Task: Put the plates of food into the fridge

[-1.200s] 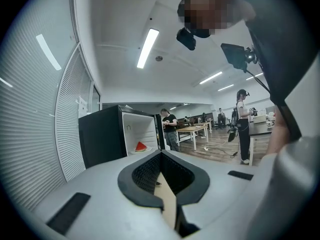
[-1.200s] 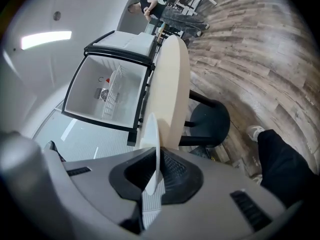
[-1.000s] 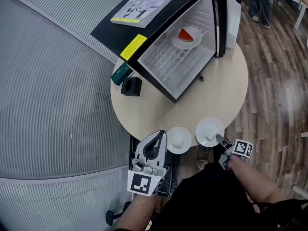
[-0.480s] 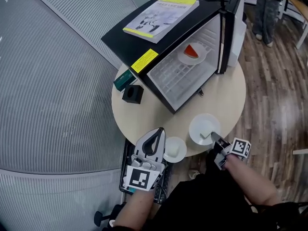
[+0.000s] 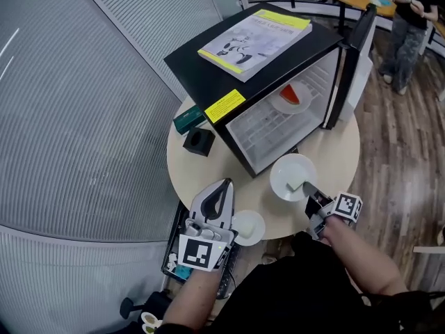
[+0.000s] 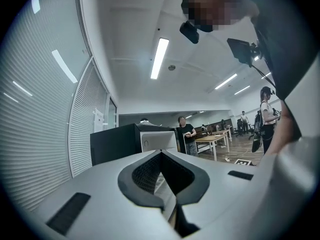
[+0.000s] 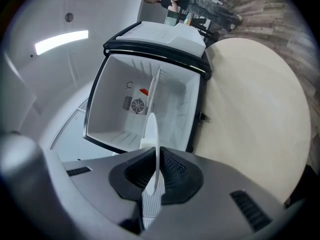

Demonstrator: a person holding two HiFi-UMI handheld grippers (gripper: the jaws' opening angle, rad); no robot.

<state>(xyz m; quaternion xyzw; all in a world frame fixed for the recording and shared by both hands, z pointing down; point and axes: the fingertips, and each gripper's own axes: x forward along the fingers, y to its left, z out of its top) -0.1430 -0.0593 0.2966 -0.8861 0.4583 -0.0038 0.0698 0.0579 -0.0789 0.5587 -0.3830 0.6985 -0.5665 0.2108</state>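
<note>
The right gripper (image 5: pixel 310 193) (image 7: pixel 155 153) is clenched on the rim of a round white plate (image 5: pixel 289 171) (image 7: pixel 152 126). In the right gripper view that plate stands edge-on between the two dark pads. A pale piece of food (image 5: pixel 297 185) lies on it close to the jaws. From the gripper the plate reaches toward 11 o'clock and ends just before the open mouth of the black mini fridge (image 5: pixel 208 72) (image 7: pixel 150 91) with its white inside. Whether the plate touches the round beige table (image 5: pixel 334 152) (image 7: pixel 255 99) cannot be told.

On the fridge's wire shelf, at 12 o'clock from the held plate, sits a white plate with a red wedge of food (image 5: pixel 292 97). The fridge door (image 5: pixel 356 51) stands open at 1 o'clock.

The left gripper (image 5: pixel 224 185) (image 6: pixel 161 155) is closed with nothing in it, its pads meeting at the tips. It hangs over the table's 7 o'clock edge and points at the fridge. Just beside it, at its 3 o'clock, a small white plate (image 5: pixel 248 228) with a pale round food sits at the table's near rim.

A yellow-and-white booklet (image 5: pixel 255 32) lies on top of the fridge. At the fridge's 8 o'clock corner a green box (image 5: pixel 188 121) and a black cube-shaped holder (image 5: pixel 199 141) stand on the table. A person (image 5: pixel 410 12) stands on the wood floor at the far 1 o'clock.
</note>
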